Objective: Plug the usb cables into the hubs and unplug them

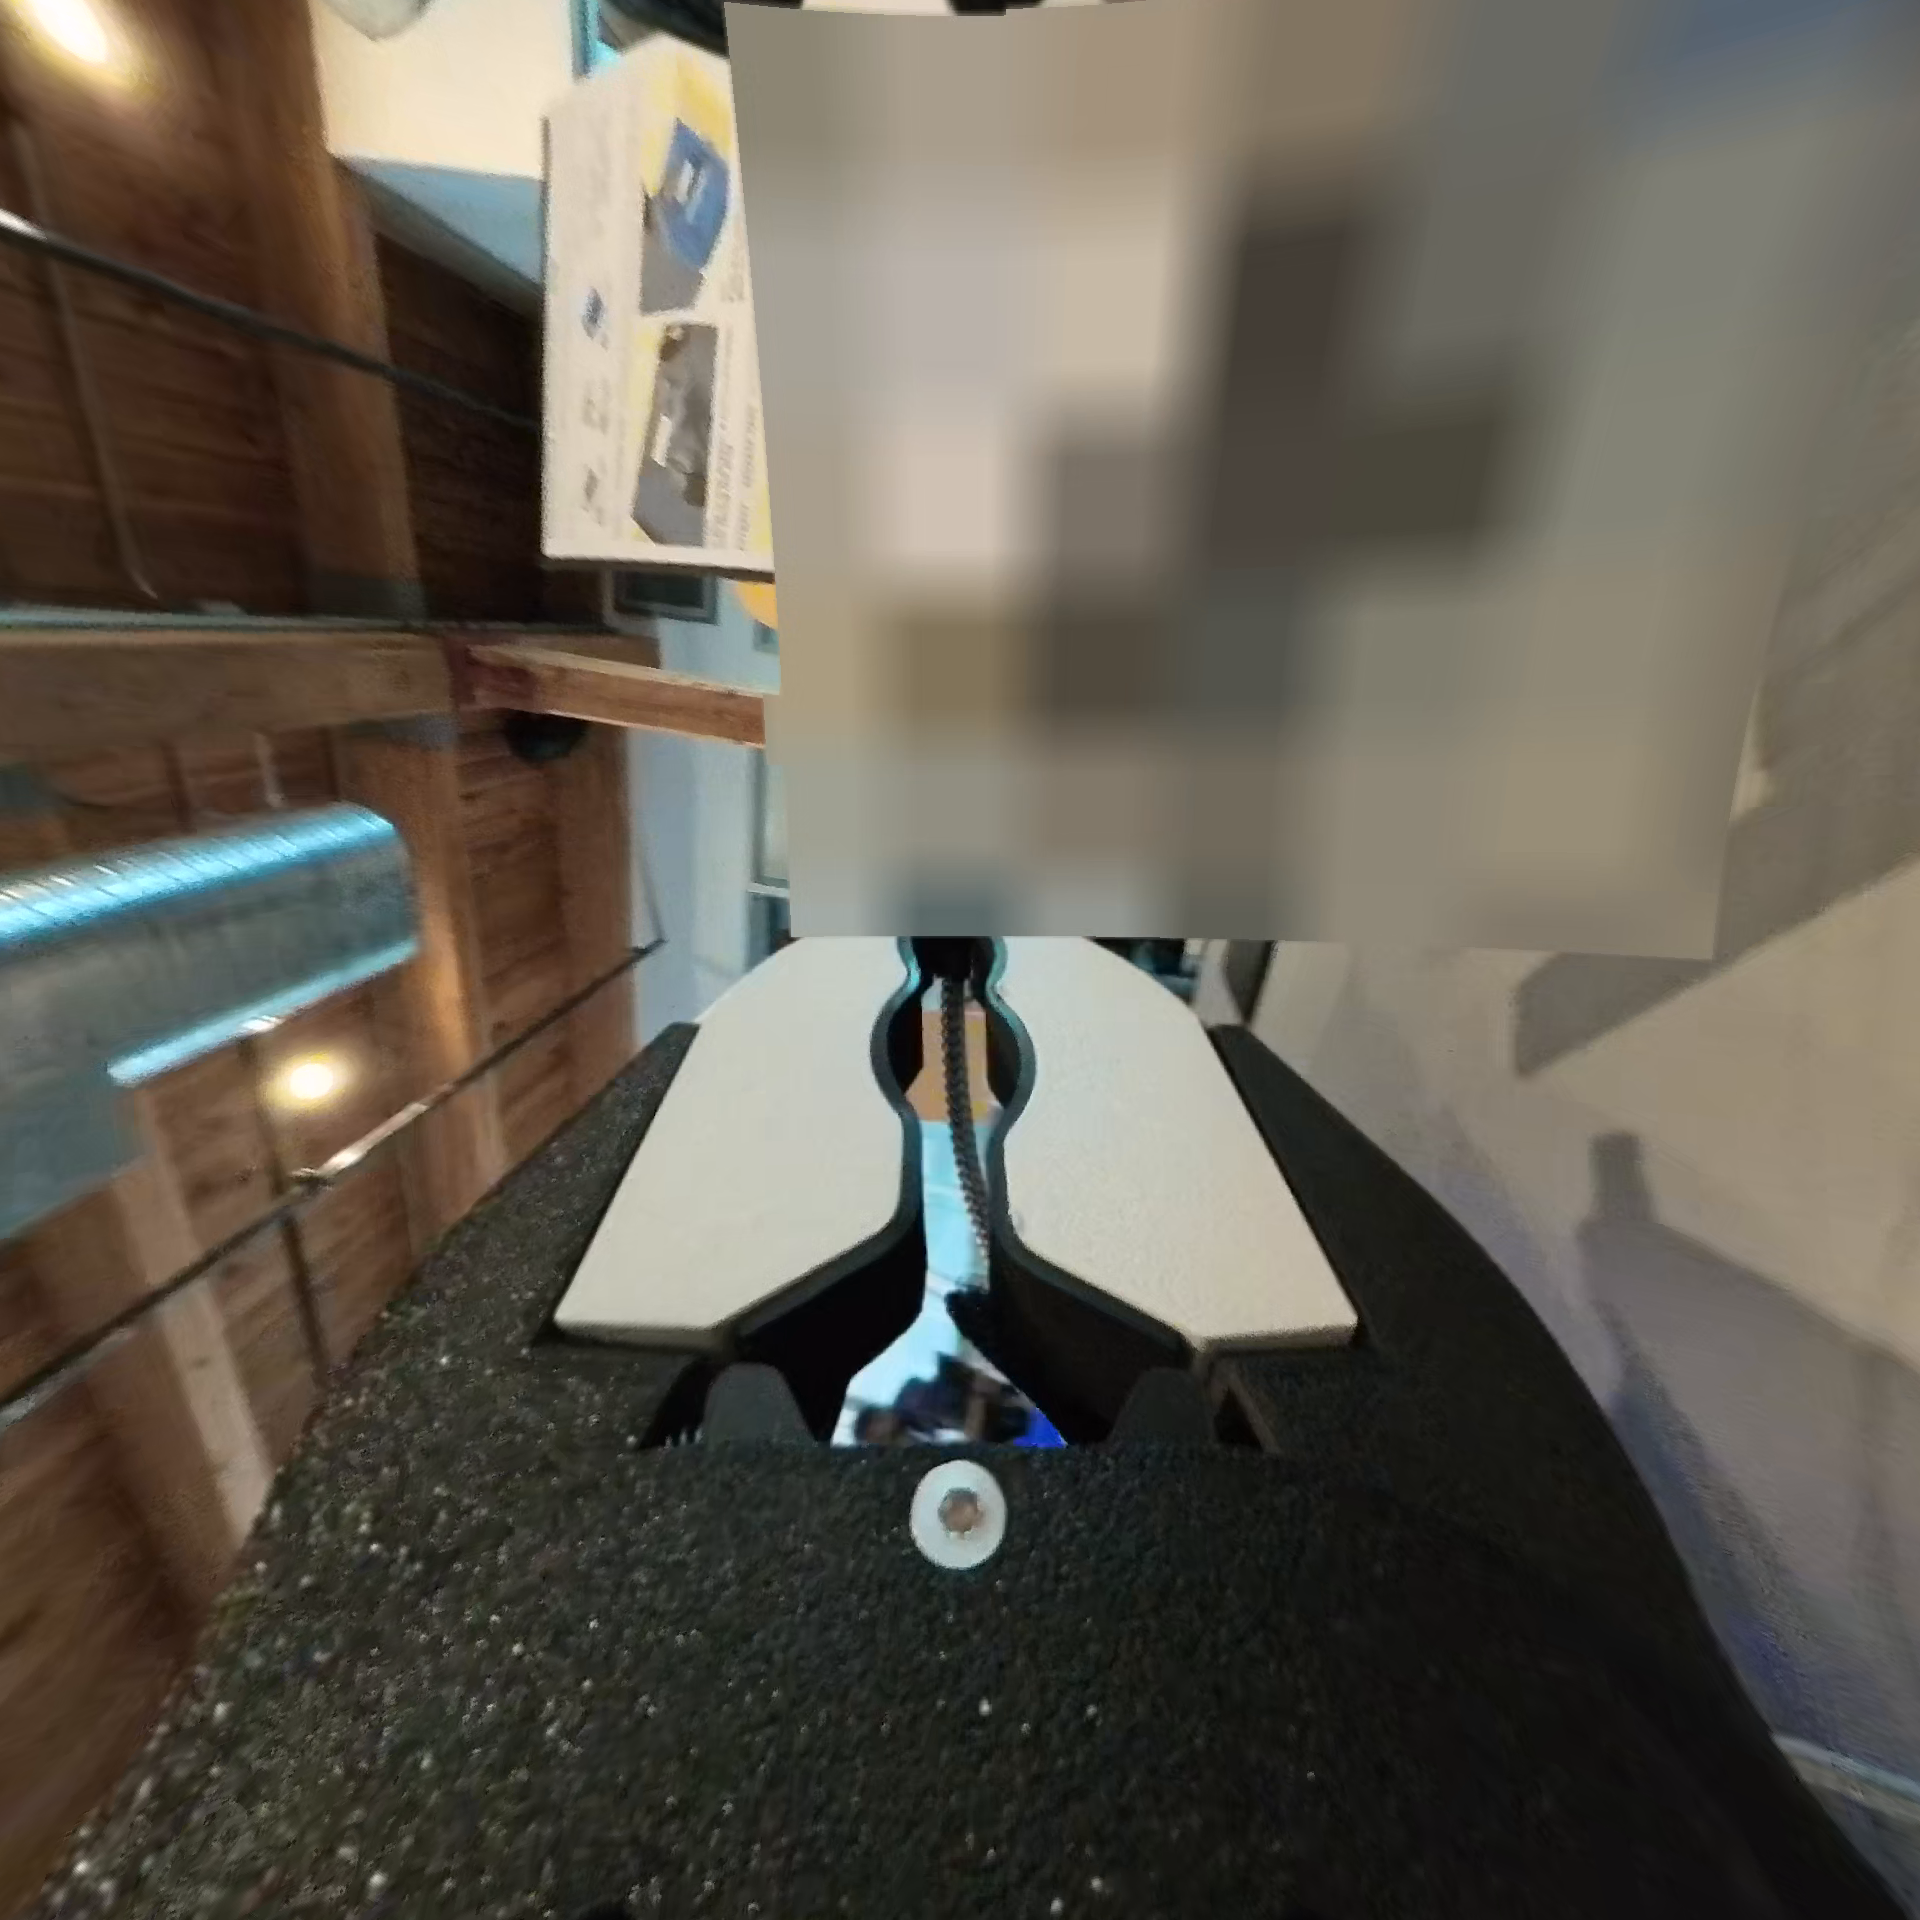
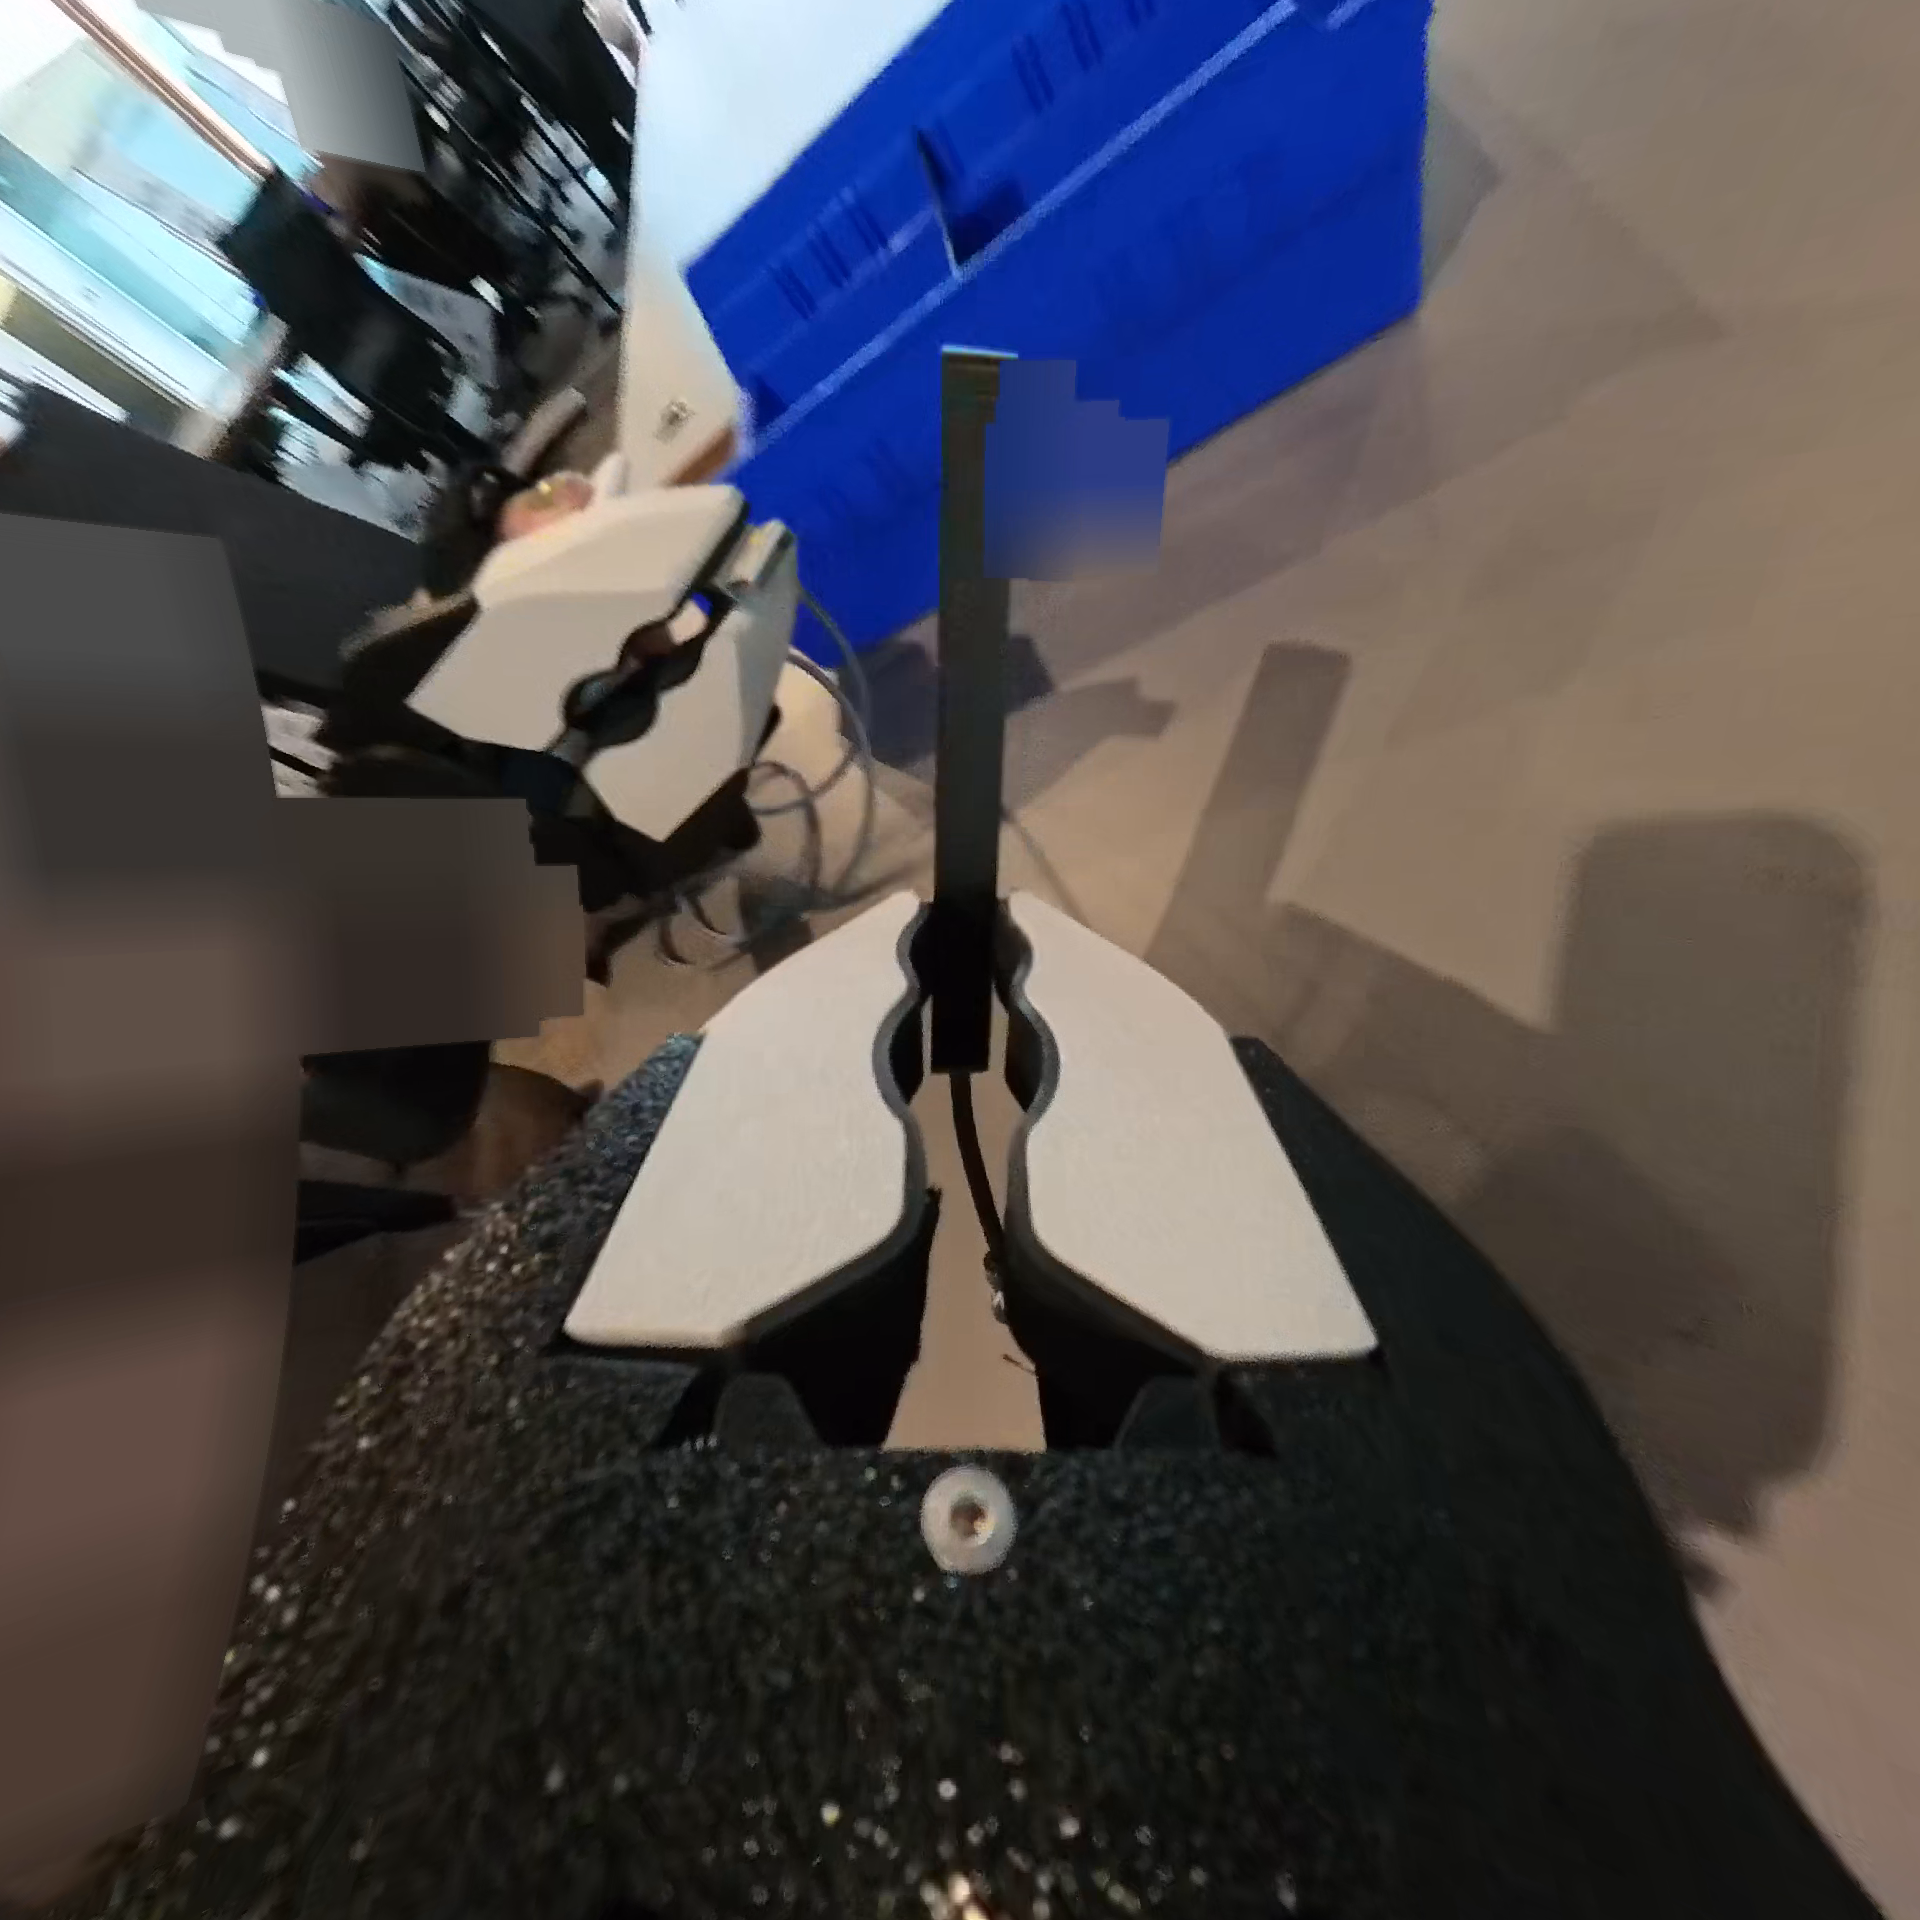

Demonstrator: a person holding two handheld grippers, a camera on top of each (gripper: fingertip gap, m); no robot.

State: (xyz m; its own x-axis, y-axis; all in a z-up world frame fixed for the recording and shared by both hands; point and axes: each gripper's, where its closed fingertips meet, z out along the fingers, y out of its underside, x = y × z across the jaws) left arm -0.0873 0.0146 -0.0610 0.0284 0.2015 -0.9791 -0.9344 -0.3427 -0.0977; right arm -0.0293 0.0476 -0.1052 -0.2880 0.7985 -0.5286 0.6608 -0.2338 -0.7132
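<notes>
My right tool pinches the hub, long axis pointing straight ahead; my left tool, off to its left, clamps a cable, both above the bench.

Each gripper is showing the same build. The left gripper is wearing two off-white finger plates with wavy, scalloped inner edges, set on black undersides. Its body is looking black and coarse — a speckled, sandpaper-like grain — with one silver hex-socket screw sitting at the centre behind the fingers. The right gripper is matching it: pale plates, black glittering base, a single washered screw.
</notes>
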